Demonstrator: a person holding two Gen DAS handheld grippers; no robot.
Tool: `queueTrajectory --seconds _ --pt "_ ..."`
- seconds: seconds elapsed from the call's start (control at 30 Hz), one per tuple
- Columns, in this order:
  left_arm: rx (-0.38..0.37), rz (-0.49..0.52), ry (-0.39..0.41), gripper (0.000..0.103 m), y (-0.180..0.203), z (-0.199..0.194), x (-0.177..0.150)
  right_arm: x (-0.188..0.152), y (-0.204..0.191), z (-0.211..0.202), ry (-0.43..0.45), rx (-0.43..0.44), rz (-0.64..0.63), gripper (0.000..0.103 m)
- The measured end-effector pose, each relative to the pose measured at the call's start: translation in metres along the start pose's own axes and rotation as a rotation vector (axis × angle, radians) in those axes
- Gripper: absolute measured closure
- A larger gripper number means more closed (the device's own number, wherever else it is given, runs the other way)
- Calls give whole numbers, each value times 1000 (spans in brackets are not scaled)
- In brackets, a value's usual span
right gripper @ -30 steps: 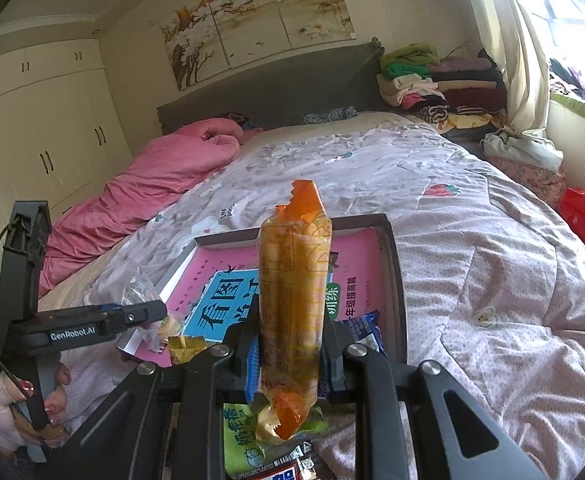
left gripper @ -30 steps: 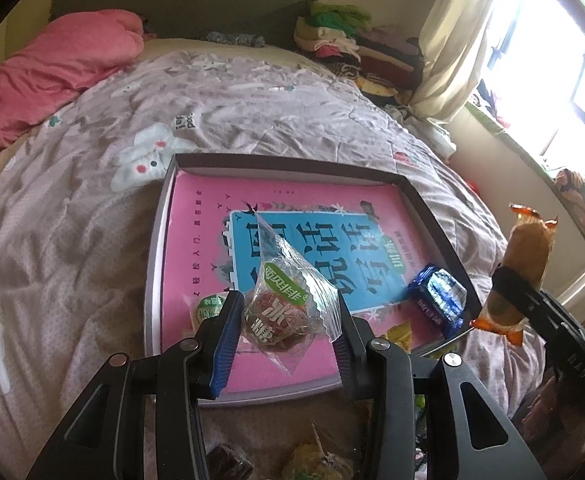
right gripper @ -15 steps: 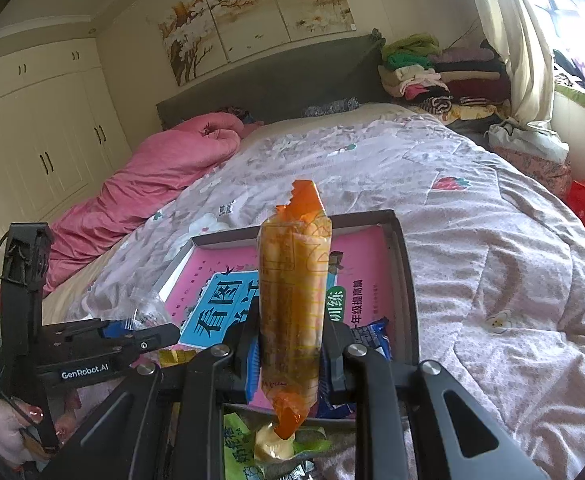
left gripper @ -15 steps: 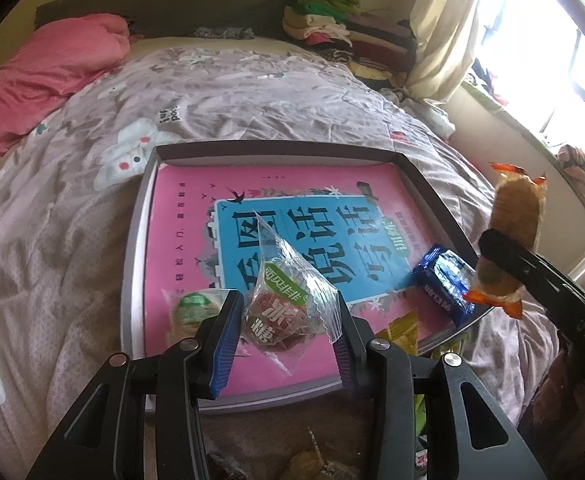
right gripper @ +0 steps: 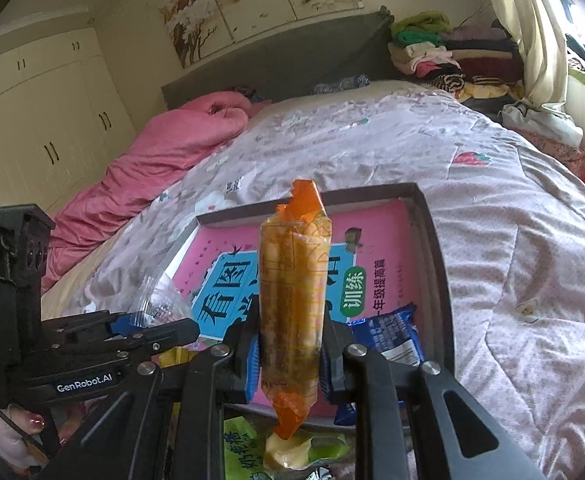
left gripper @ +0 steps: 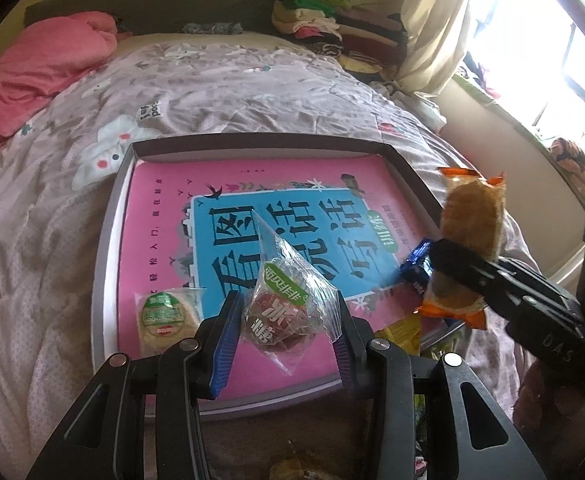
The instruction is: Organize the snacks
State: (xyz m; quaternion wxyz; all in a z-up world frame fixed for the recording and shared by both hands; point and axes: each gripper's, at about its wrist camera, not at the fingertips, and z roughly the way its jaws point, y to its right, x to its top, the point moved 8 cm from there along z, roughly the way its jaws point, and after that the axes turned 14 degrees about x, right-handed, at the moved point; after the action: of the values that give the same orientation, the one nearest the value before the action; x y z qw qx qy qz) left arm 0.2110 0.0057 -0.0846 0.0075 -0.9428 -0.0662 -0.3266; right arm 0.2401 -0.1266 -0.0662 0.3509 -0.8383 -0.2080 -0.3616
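A shallow grey tray [left gripper: 104, 264] with a pink and blue book cover inside lies on the bed. My left gripper [left gripper: 286, 322] is shut on a clear packet with a brown snack [left gripper: 288, 304], held above the tray's near edge. My right gripper [right gripper: 290, 346] is shut on a tall orange packet [right gripper: 292, 300], held upright over the tray's near right corner; it also shows in the left wrist view [left gripper: 468, 232]. A round green-label snack [left gripper: 164, 314] and a blue packet [right gripper: 388, 330] lie in the tray.
Loose snack packets [right gripper: 252, 452] lie on the bed in front of the tray. A pink duvet [right gripper: 160, 160] is piled at the far left. Folded clothes [right gripper: 444, 52] are stacked by the headboard, near the curtain and window at right.
Both grippers have moved forward over the tray with their packets still held. The right gripper has come closer to the left one.
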Motion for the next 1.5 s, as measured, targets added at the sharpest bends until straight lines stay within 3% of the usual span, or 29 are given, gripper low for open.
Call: queueTrajectory --seconds 0.43,1.5 --pt "-38 -5 -24 59 6 4 -3 -15 7 24 -81 53 66 80" --pt "-17 -48 -56 57 -6 22 5 -30 10 31 -149 -1 53 79"
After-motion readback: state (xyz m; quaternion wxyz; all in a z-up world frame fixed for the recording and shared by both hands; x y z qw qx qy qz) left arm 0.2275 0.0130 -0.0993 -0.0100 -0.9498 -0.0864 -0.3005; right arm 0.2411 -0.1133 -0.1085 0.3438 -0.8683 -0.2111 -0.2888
